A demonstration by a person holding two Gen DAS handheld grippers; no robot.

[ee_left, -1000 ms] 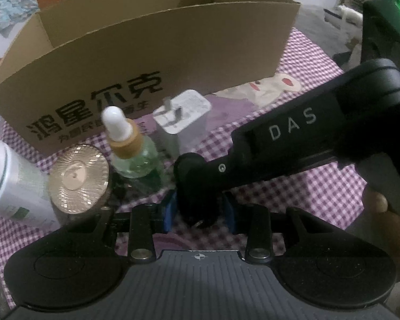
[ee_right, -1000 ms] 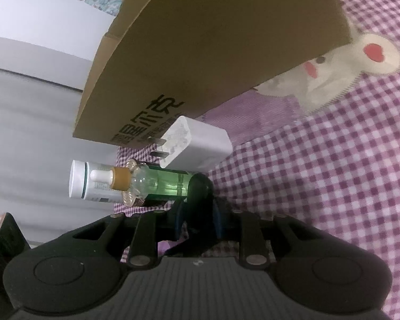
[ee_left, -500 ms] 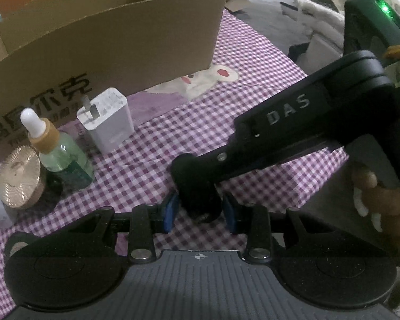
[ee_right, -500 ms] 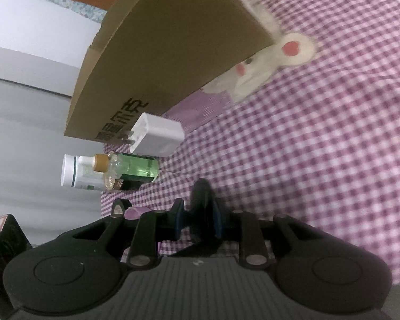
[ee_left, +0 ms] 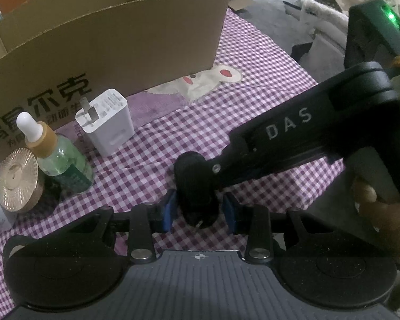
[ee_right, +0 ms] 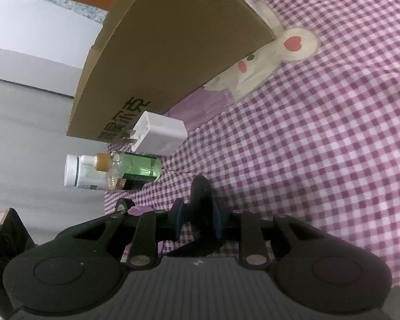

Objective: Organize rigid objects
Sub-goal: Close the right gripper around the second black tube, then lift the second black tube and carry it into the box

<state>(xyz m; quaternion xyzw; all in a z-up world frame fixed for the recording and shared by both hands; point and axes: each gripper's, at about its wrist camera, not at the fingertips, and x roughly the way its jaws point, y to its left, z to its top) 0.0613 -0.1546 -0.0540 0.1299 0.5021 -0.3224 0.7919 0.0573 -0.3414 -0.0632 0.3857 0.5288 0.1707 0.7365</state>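
A small black object (ee_left: 194, 186) sits between the blue pads of my left gripper (ee_left: 198, 210), which is shut on it. My right gripper (ee_right: 198, 218) is shut on the same black object (ee_right: 202, 194); one of its fingers (ee_left: 280, 133) reaches in from the right. An open cardboard box (ee_left: 106, 53) stands at the back on the checked cloth. In front of it stand a white charger plug (ee_left: 106, 125), a green dropper bottle (ee_left: 58, 157), a gold-lidded jar (ee_left: 18, 176) and a white bottle (ee_right: 80, 170).
The purple checked cloth (ee_right: 320, 146) with a bunny patch (ee_left: 208, 82) spreads right of the box. A person's hand (ee_left: 373, 205) holds the right gripper's handle. Bedding and clothes (ee_left: 333, 8) lie beyond the cloth's far right edge.
Both grippers have moved together, with the black object, to the right and away from the bottles and charger. Both grips look the same.
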